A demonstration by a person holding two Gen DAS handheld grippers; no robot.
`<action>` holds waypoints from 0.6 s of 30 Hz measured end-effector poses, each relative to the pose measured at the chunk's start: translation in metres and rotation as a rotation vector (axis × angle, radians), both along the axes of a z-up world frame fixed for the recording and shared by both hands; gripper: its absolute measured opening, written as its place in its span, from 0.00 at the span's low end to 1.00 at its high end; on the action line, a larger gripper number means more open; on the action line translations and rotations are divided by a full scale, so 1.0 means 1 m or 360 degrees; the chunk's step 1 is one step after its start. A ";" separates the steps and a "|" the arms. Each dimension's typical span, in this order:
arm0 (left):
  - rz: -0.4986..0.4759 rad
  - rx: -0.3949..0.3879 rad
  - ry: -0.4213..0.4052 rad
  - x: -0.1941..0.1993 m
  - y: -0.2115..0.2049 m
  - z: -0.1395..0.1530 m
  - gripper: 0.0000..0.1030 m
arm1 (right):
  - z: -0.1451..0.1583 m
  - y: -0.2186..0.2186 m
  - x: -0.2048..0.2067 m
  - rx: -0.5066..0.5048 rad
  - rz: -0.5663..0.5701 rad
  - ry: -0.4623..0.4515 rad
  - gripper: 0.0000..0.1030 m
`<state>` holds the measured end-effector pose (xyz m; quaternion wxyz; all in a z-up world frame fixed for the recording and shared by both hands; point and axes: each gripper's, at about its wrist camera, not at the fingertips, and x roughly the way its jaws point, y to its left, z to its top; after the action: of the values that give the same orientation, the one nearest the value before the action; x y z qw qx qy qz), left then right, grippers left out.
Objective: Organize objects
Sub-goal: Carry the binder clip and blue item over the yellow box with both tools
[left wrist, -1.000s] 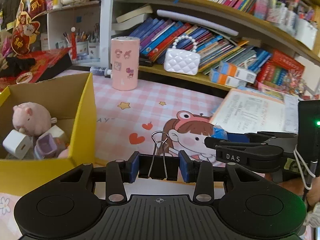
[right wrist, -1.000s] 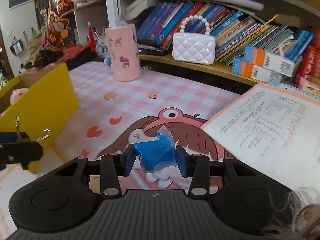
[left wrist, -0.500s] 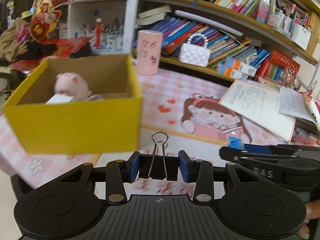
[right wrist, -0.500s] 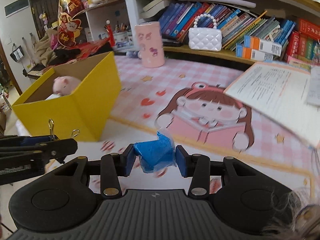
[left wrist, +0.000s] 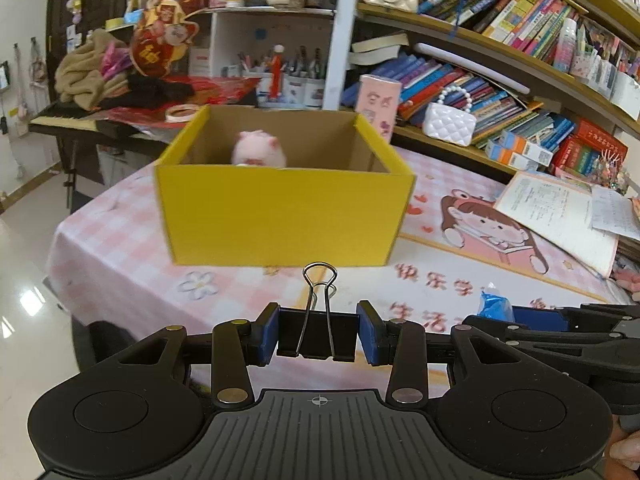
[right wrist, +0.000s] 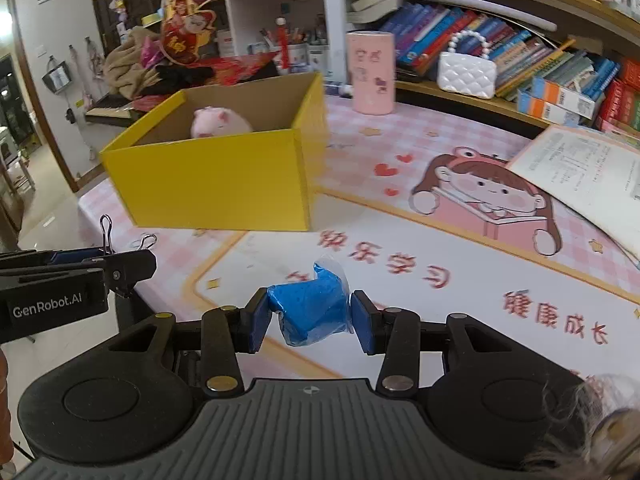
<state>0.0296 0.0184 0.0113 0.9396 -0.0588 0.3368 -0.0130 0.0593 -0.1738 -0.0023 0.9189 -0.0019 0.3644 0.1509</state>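
Observation:
My left gripper (left wrist: 318, 336) is shut on a black binder clip (left wrist: 316, 340) with its wire handles standing up, held above the near edge of the table. My right gripper (right wrist: 310, 320) is shut on a crumpled blue wrapped packet (right wrist: 310, 312). In the left wrist view the right gripper (left wrist: 516, 320) sits at the right with the blue packet (left wrist: 494, 306) showing. In the right wrist view the left gripper (right wrist: 100, 264) is at the left. A yellow box (left wrist: 280, 216) (right wrist: 208, 180) stands ahead of both, open on top, with a pink plush pig (left wrist: 260, 150) (right wrist: 218, 122) inside.
A pink cartoon mat (right wrist: 460, 264) covers the table. Open papers (left wrist: 560, 216) lie at the right. A pink cylinder (right wrist: 370, 78), a white quilted bag (right wrist: 466, 72) and book shelves (left wrist: 500, 80) stand behind. The table's left edge drops to the floor (left wrist: 28, 280).
Both grippers have pulled back from the table with their loads still held. The yellow box, once close at the left, now stands farther off and nearer the middle of both views.

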 end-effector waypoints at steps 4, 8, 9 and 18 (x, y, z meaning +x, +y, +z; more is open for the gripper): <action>0.0009 0.0002 -0.0001 -0.013 0.017 0.000 0.38 | 0.001 0.021 -0.013 -0.0006 0.0031 -0.0002 0.40; 0.0004 0.0009 -0.0018 -0.026 0.031 0.001 0.38 | 0.001 0.038 -0.022 -0.0002 0.0040 -0.0012 0.40; 0.0002 0.0010 -0.0021 -0.028 0.035 0.001 0.38 | 0.001 0.042 -0.025 -0.0001 0.0037 -0.0014 0.40; -0.0017 0.0027 -0.0074 -0.040 0.062 0.006 0.38 | 0.004 0.065 -0.038 0.0014 -0.0021 -0.0037 0.40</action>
<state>-0.0105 0.0805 0.0168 0.9476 -0.0487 0.3151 -0.0166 0.0218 -0.1086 0.0017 0.9241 0.0028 0.3530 0.1463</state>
